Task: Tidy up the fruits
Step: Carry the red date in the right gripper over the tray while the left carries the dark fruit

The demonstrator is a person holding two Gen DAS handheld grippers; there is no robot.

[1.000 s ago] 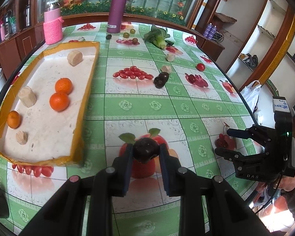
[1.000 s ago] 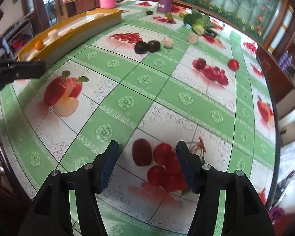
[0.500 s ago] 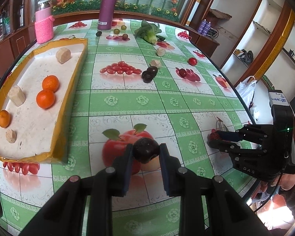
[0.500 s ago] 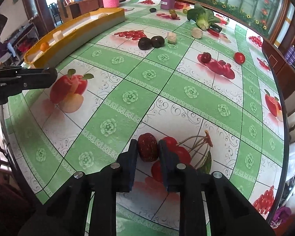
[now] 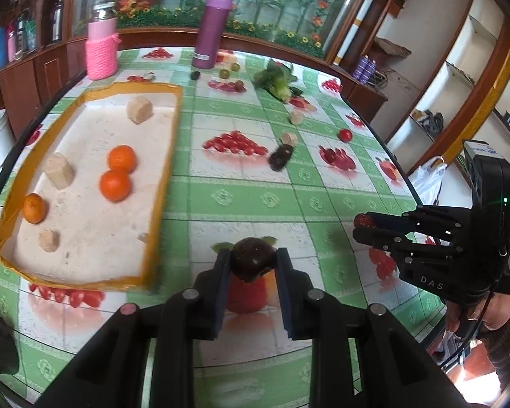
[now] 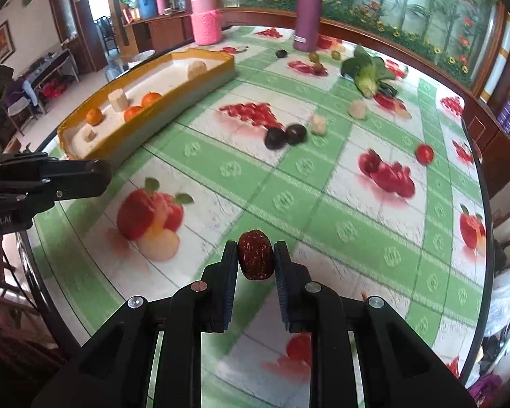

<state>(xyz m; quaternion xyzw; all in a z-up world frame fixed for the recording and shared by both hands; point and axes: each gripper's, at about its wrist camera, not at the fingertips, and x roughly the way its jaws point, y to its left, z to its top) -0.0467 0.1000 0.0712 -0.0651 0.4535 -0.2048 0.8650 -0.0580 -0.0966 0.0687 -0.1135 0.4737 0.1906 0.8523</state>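
My left gripper point(image 5: 252, 260) is shut on a dark purple round fruit point(image 5: 251, 260) and holds it above the table, just right of the yellow-rimmed tray point(image 5: 168, 176). The tray holds three oranges point(image 5: 115, 185) and several beige chunks point(image 5: 58, 171). My right gripper point(image 6: 255, 260) is shut on a wrinkled red date point(image 6: 255, 260), lifted above the table; it also shows in the left wrist view point(image 5: 365, 226) at the right. Two dark fruits point(image 6: 285, 135), a red tomato point(image 6: 424, 153) and beige pieces point(image 6: 318, 124) lie mid-table.
A purple bottle point(image 5: 212, 29) and a pink-wrapped jar point(image 5: 102, 49) stand at the table's far edge, with small green fruits point(image 5: 225, 73) and a leafy vegetable point(image 5: 278, 81) nearby. The tablecloth has printed fruit pictures. The table edge curves on the right.
My right gripper closed on the red date and lifted it off the table. My left gripper kept its dark fruit and rose, drifting towards the tray.
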